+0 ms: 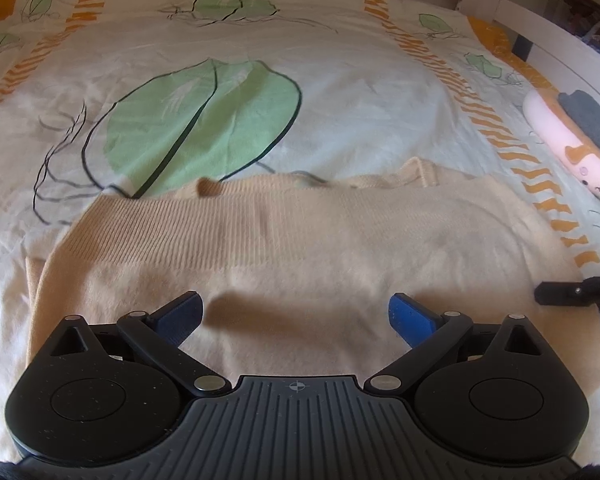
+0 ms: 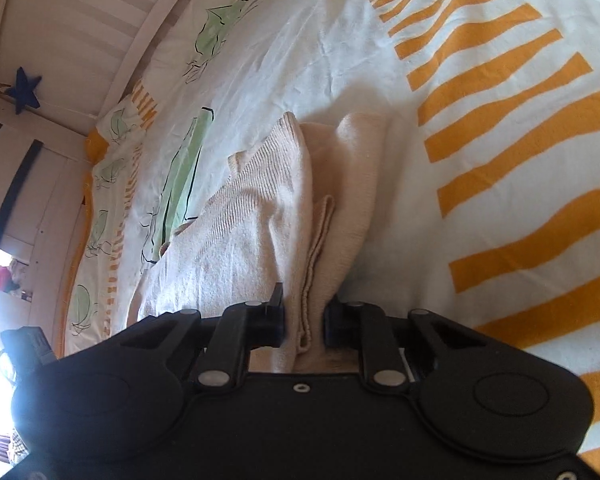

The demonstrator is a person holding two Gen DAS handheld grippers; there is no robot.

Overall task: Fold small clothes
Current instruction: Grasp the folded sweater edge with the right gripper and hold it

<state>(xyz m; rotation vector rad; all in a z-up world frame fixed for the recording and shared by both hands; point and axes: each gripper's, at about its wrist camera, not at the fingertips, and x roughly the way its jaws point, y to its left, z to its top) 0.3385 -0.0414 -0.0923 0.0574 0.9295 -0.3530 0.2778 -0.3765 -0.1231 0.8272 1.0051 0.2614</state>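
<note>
Beige knit sweater [image 1: 300, 248] lies flat on the leaf-print bedsheet [image 1: 340, 92], long axis left to right, ribbed hem on the far edge; bare sheet extends beyond it. Left gripper [image 1: 296, 314] hovers above it, fingers spread wide, holding nothing. Right gripper [image 2: 304, 322] pinches the sweater's bunched side edge [image 2: 312, 280]

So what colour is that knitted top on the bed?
The knitted top is plain pale beige with a ribbed band; the left wrist view shows it best.
</note>
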